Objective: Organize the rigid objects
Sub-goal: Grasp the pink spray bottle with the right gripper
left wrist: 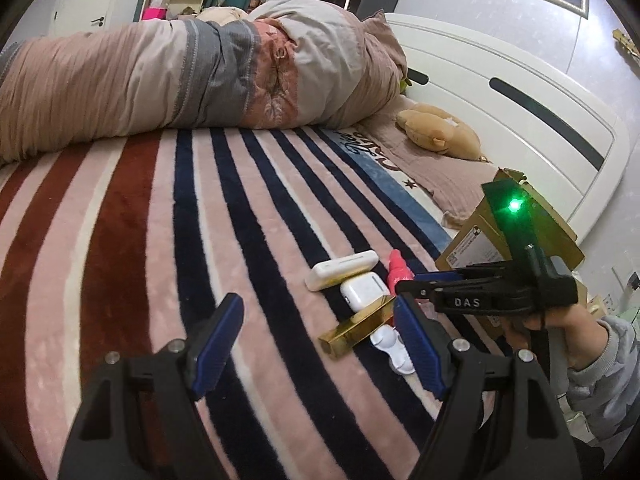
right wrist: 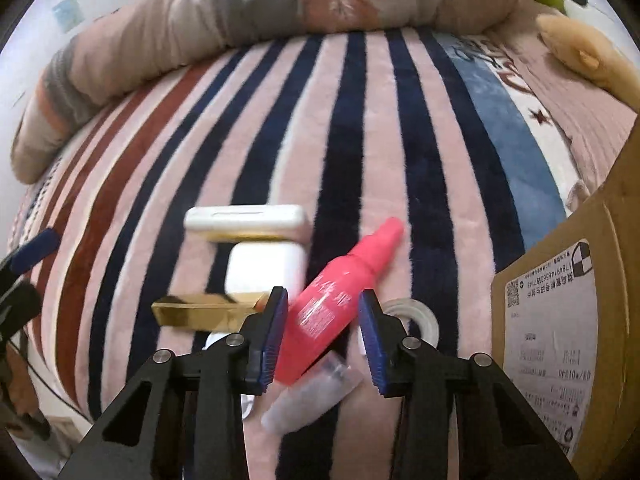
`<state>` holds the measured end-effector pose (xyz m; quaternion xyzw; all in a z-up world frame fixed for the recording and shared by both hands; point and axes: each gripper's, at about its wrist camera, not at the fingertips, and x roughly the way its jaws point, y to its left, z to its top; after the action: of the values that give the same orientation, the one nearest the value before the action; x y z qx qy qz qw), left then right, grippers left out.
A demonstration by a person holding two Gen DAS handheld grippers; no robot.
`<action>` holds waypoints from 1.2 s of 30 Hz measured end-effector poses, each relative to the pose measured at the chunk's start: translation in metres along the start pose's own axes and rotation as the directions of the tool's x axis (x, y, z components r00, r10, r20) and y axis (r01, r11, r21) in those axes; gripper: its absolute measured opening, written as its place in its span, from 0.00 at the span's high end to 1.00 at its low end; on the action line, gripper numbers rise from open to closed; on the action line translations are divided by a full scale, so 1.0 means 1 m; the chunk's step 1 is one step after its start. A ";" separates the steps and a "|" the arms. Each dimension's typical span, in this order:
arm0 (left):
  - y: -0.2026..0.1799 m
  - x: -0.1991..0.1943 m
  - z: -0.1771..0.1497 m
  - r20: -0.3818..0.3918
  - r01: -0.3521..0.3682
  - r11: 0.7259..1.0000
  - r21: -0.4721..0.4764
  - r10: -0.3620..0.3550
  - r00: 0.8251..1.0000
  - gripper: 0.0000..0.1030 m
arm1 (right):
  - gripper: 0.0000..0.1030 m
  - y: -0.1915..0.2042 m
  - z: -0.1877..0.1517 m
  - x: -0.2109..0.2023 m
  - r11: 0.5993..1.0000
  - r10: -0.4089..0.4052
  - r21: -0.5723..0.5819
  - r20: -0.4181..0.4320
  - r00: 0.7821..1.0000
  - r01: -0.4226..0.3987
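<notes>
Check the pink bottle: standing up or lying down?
Lying down. The pink bottle rests on its side on the striped blanket, cap angled toward the upper right, its body between the right tongs.

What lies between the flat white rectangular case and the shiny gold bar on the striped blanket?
A small white rounded-corner box lies between the flat white case and the gold bar, seen best in the right wrist view.

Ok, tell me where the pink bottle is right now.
In the right wrist view the pink bottle lies tilted on the striped blanket between the right gripper pads, with the white case to its left and the cardboard box to its right.
</notes>
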<state>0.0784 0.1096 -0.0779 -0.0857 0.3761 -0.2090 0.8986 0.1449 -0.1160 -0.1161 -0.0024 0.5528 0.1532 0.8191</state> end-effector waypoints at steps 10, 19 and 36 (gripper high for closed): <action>0.001 -0.002 0.000 0.000 0.010 1.000 -0.008 -0.010 1.000 0.28 | 0.66 -0.002 0.010 0.013 1.000 0.016 0.020 -0.092 0.996 -0.015; -0.001 -0.009 0.002 0.005 0.004 1.000 -0.004 -0.004 1.000 0.28 | 0.67 -0.002 0.006 0.016 0.995 0.099 0.049 -0.205 0.974 -0.091; -0.014 -0.005 0.011 -0.012 0.144 0.989 -0.030 -0.144 0.989 0.28 | 0.73 0.028 -0.026 -0.049 0.976 0.180 -0.138 0.085 0.980 -0.167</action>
<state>0.0784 0.0991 -0.0624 -0.1239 0.3783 -0.2685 0.8772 0.0972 -0.1059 -0.0775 0.0001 0.4994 0.2599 0.8264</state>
